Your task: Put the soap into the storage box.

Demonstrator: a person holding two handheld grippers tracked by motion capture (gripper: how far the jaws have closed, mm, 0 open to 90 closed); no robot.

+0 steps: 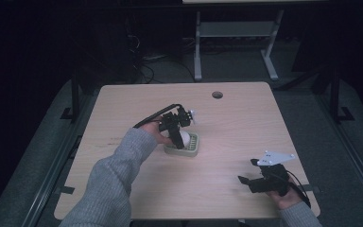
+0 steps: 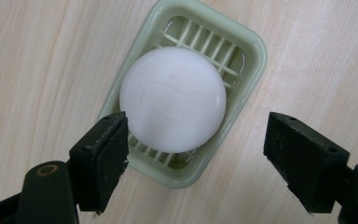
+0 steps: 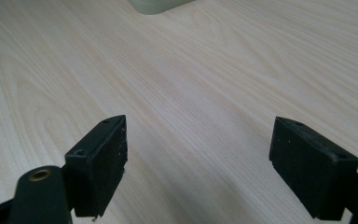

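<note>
A round white soap bar (image 2: 173, 99) lies in a pale green slatted soap dish (image 2: 247, 44) on the wooden table. My left gripper (image 2: 196, 156) hovers right above it, open, with its jaws spread wide; the left jaw's tip sits at the soap's lower left edge. In the high view the left gripper (image 1: 176, 126) is over the soap dish (image 1: 192, 151) near the table's middle, and the soap bar (image 1: 184, 138) shows white beside it. My right gripper (image 1: 251, 177) rests low near the front right of the table, open, with only bare wood between the jaws of the right gripper (image 3: 198, 161).
The table (image 1: 246, 123) has a round cable hole (image 1: 217, 94) near its far edge. The corner of the soap dish (image 3: 156, 5) peeks in at the top of the right gripper view. A white desk frame (image 1: 236, 42) stands on the floor beyond the table.
</note>
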